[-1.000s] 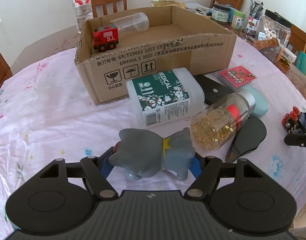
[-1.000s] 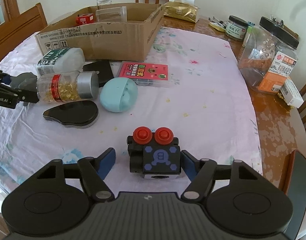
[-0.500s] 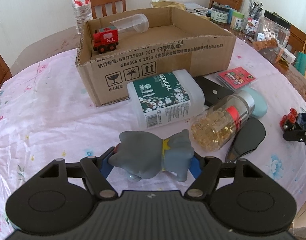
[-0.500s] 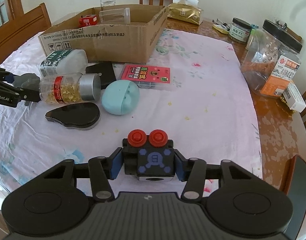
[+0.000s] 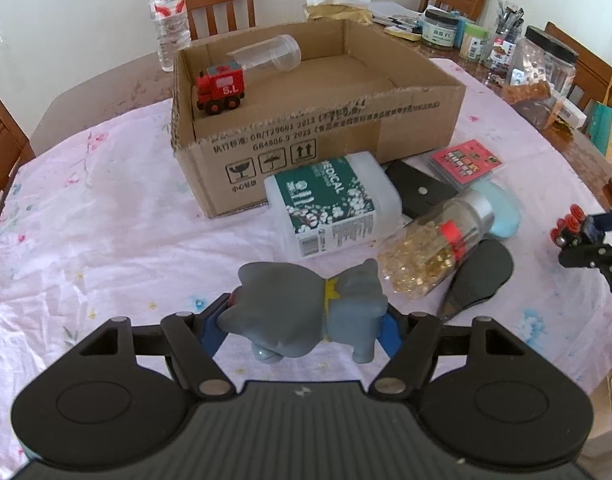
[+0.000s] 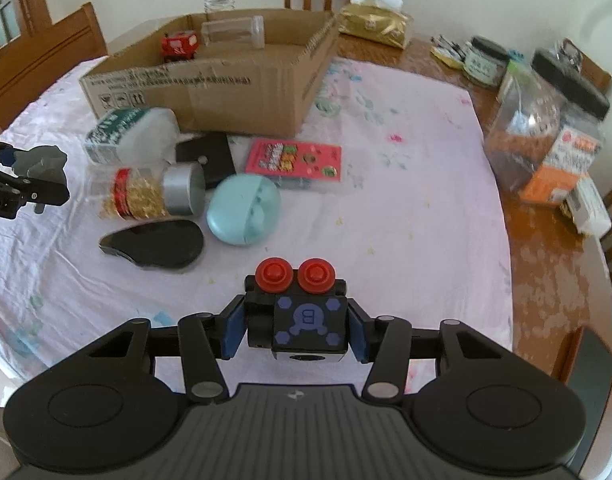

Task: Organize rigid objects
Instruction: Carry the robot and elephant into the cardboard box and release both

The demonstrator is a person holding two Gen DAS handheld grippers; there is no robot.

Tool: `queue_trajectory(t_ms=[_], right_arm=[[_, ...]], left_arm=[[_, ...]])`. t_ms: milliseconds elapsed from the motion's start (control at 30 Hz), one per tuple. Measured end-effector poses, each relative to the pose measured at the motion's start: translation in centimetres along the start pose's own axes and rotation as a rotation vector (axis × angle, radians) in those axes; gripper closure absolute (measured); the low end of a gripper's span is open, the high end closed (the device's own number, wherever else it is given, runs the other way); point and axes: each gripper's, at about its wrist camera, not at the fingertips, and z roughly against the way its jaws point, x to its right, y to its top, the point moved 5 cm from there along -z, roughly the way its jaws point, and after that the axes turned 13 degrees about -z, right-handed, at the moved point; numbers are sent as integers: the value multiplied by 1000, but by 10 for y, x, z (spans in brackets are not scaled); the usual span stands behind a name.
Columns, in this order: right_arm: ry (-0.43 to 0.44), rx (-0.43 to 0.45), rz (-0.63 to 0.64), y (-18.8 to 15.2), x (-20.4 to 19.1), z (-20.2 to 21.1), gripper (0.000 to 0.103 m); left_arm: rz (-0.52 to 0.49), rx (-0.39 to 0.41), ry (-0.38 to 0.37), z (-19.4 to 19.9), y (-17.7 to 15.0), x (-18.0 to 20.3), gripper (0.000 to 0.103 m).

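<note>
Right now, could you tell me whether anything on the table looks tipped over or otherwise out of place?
Yes. The clear bottle of golden capsules with a silver cap lies on its side, and so does the white bottle with a green floral label, beside the cardboard box. I see nothing spilled.

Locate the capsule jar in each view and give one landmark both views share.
Left wrist: capsule jar lies right of centre, between the white bottle and the black case.
Right wrist: capsule jar lies at the left, its silver cap beside the blue case.
Shared landmark: cardboard box behind it.
</note>
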Motion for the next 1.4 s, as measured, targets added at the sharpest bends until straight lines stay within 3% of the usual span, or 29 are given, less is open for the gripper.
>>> queue_trajectory(t_ms=[133,367,833,900,933,967,1133,1400], right_arm=[[28,12,37,16,-7,10,47],[94,62,136,58,-27,25,47],[178,159,238,153,-71,17,47],[182,156,242,160,-76,11,47],[184,154,243,164,-78,8,47],[186,154,245,166,-81,6,47],[190,145,253,176,-88,-3,47],[163,128,266,205,-94,-25,47]], left_arm=[[-1,27,-13,21,15,-4,31],[-3,122,39,37,57,-22,31],[-5,196,129,-4,121,-61,29],[16,190,141,-12,123,-66,24],[25,185,156,-15,122,-67,13],[30,191,179,-16,121,-68,9],[101,205,166,-6,104,-73,8],[207,195,229,26,66,-75,4]])
